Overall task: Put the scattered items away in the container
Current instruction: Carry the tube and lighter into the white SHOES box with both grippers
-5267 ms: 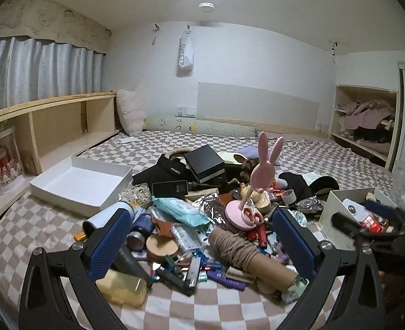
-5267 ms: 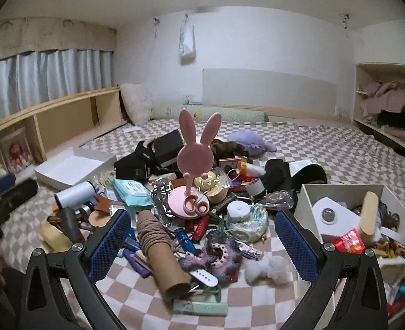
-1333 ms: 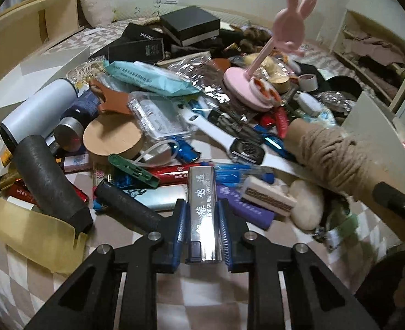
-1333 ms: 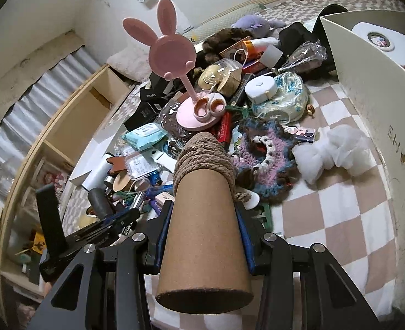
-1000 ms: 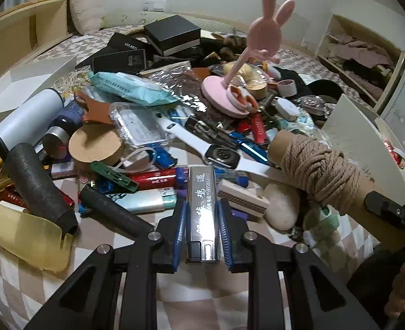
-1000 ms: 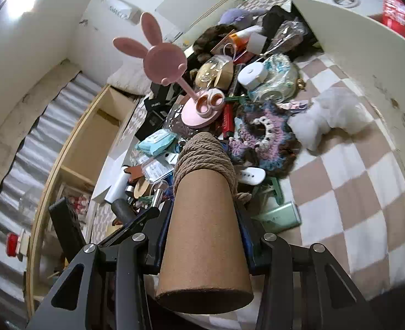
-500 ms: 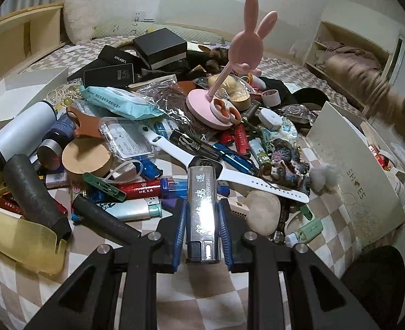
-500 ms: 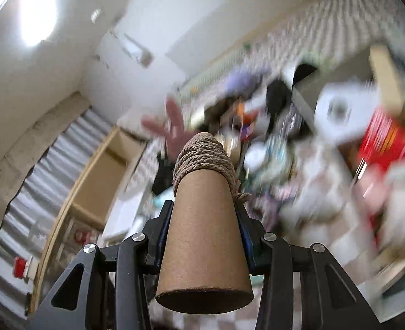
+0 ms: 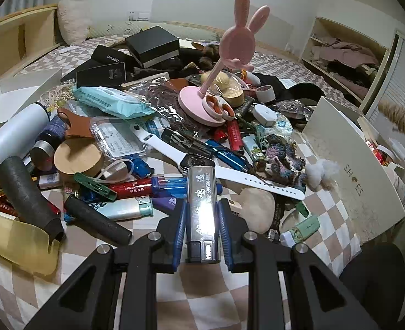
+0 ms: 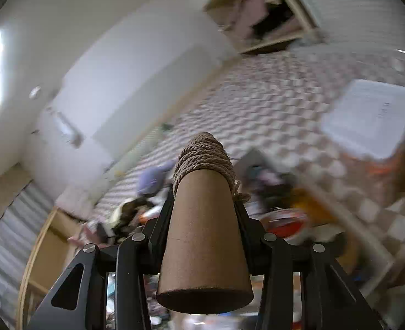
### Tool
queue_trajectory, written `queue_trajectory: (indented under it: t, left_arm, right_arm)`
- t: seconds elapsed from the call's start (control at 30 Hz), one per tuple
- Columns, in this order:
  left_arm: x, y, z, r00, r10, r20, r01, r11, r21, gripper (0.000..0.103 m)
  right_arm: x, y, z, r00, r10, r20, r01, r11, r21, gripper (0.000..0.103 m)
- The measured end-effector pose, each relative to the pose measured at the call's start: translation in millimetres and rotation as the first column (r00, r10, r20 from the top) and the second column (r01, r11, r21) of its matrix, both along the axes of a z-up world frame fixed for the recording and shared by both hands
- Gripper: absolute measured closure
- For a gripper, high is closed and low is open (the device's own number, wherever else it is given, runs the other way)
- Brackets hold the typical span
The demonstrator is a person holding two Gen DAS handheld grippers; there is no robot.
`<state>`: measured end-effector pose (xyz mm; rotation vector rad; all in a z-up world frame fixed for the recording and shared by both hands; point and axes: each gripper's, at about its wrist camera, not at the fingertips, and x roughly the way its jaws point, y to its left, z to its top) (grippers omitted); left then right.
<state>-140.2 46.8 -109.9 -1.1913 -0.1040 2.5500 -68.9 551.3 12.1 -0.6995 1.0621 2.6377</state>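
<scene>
Swung up and away from the heap since a second ago, the right gripper (image 10: pixel 202 211) now carries its cardboard tube wound with twine (image 10: pixel 205 220) toward the white shoebox (image 9: pixel 348 181), its view streaked with blur; the left gripper (image 9: pixel 201 217) has scarcely shifted. Its fingers (image 9: pixel 179 220) are clenched on a silver lighter (image 9: pixel 202 200), held just above the checked bedspread (image 9: pixel 326 236) at the near edge of the clutter. On the right, the fingers are clamped on the tube's bare cardboard end, twine end forward.

The shoebox stands at the right of the pile, already holding several things. In the left view the twine end of the tube (image 9: pixel 397 115) appears over the box's far side.

Judged from here, the step is the drop. The tube is long and the box part full, so it would do well to come down lengthwise along the box before the grip is let go, low enough not to bounce out. The lighter should wait its turn, lifted clear of the white watch strap (image 9: pixel 257 178) and blue pens (image 9: pixel 172 185) lying just beyond it, then follow once the right hand is out of the way.
</scene>
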Motion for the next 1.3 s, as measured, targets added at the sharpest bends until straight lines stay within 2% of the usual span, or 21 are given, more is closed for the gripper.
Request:
queue_trajectory:
  t: [0.2,0.4,0.57,0.7,0.93,1.1,1.3]
  left_arm:
    - [-0.3,7.6,4.3,1.000,-0.008,-0.008,0.008,1.000,-0.001,0.079]
    - [-1.9,25.8,22.2,0.999,-0.022,-0.040,0.023,0.999,0.030,0.079]
    - [-3.1,62.7,43.4,0.994,-0.076,-0.080,0.079,0.996,0.032,0.079]
    - [-8.1,98.9,59.4,0.987,-0.129,-0.092,0.135,0.989,0.066,0.079]
    - [-9.0,174.7,94.4,0.959,-0.240,-0.149,0.249,0.968,0.045,0.079]
    - [-14.3,220.2,107.7,0.944,-0.298,-0.139,0.307,0.950,0.051,0.079]
    - [-26.5,264.1,113.6,0.932,-0.341,-0.121,0.346,0.938,0.023,0.079]
  right_arm:
    - [2.6,33.6,-24.8,0.995,-0.052,0.084,0.051,0.998,0.021,0.060]
    - [-7.8,28.1,-31.8,0.994,0.006,0.111,-0.012,0.999,0.052,0.060]
    - [-20.2,20.1,-35.2,0.989,0.052,0.140,-0.066,0.993,0.101,0.060]
    - [-25.5,19.8,-39.8,0.984,0.084,0.159,-0.104,0.987,0.121,0.060]
    - [-27.9,15.5,-43.3,0.977,0.106,0.185,-0.136,0.978,0.159,0.060]
    - [-28.8,15.3,-44.7,0.970,0.114,0.213,-0.156,0.968,0.195,0.060]
    - [-32.3,15.3,-48.1,0.959,0.140,0.246,-0.196,0.956,0.219,0.060]
